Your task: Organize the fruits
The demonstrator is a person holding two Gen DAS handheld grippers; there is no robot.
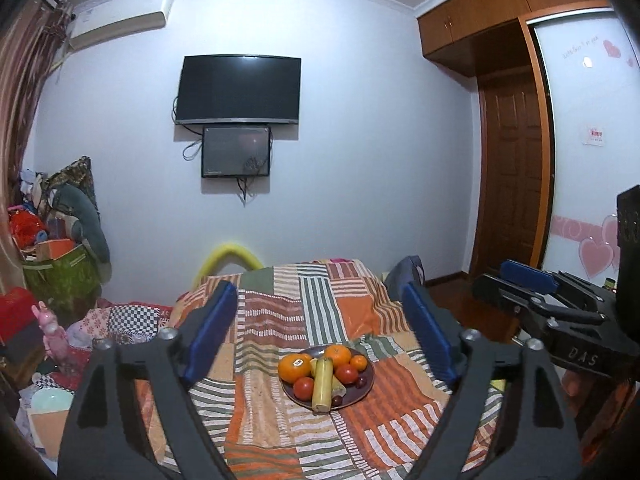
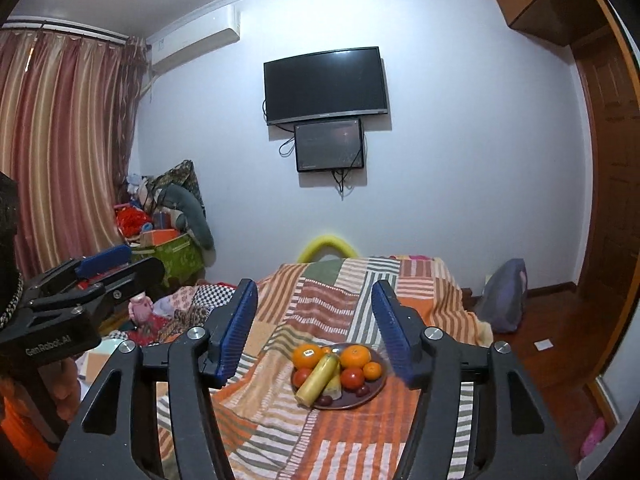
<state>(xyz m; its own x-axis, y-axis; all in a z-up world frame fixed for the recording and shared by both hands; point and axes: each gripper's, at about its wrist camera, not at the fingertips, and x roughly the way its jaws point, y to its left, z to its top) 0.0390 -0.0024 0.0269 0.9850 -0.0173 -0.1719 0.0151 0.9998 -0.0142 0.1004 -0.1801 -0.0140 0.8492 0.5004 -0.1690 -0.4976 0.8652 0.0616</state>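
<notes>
All the fruits (image 1: 326, 374) lie heaped on a dark plate (image 1: 366, 390) on the patchwork bedspread (image 1: 280, 308), with the left gripper (image 1: 320, 332) and right gripper (image 2: 314, 328) both spread empty above: either gathered already or awaiting sorting.

plate (image 1: 362, 394) on patchwork cloth (image 1: 320, 300) mid-table, fruits (image 1: 320, 372) piled in plate, left gripper (image 1: 320, 336) and right gripper (image 2: 316, 328) side by side above near edge, TV (image 1: 239, 89) on wall behind, clutter (image 1: 60, 248) left, wardrobe (image 1: 508, 160) right
</notes>
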